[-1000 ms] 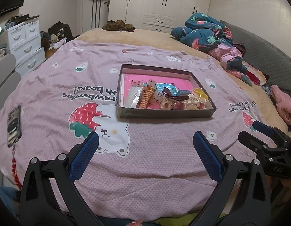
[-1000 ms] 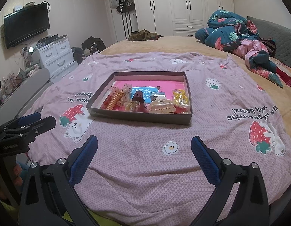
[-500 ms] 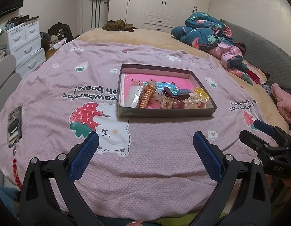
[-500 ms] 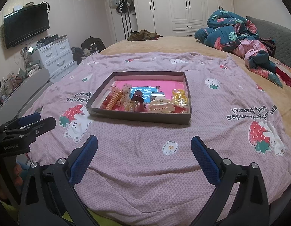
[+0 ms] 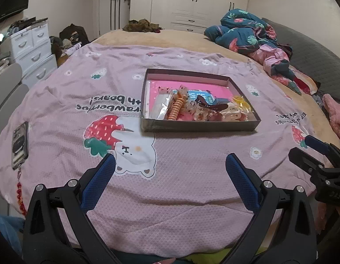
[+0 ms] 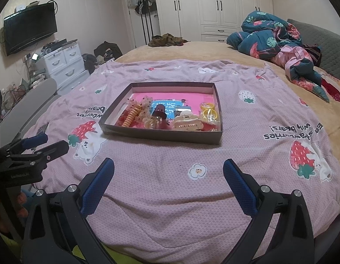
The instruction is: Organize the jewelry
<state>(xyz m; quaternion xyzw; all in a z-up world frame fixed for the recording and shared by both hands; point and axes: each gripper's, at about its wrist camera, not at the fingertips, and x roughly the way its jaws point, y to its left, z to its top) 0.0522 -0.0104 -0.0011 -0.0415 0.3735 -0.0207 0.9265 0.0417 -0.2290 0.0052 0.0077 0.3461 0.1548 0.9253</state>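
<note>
A shallow dark box (image 5: 198, 126) with a pink lining sits in the middle of the bed; it also shows in the right wrist view (image 6: 161, 135). Inside lie several hair accessories: an orange spiral tie (image 5: 176, 109), a cream claw clip (image 6: 187, 122), yellow rings (image 6: 208, 110), a dark clip (image 5: 205, 103). My left gripper (image 5: 170, 169) is open and empty, hovering over the blanket in front of the box. My right gripper (image 6: 168, 170) is open and empty, also in front of the box. Each gripper shows at the edge of the other's view.
A pink strawberry-bear blanket (image 5: 60, 101) covers the bed. A phone with a red bead strap (image 5: 20, 145) lies at the left edge. A crumpled blue floral quilt (image 6: 277, 41) lies at the back right. White drawers (image 6: 64, 61) stand left of the bed.
Almost nothing has changed. Both grippers stay open and hover in front of the box with only a slight drift.
</note>
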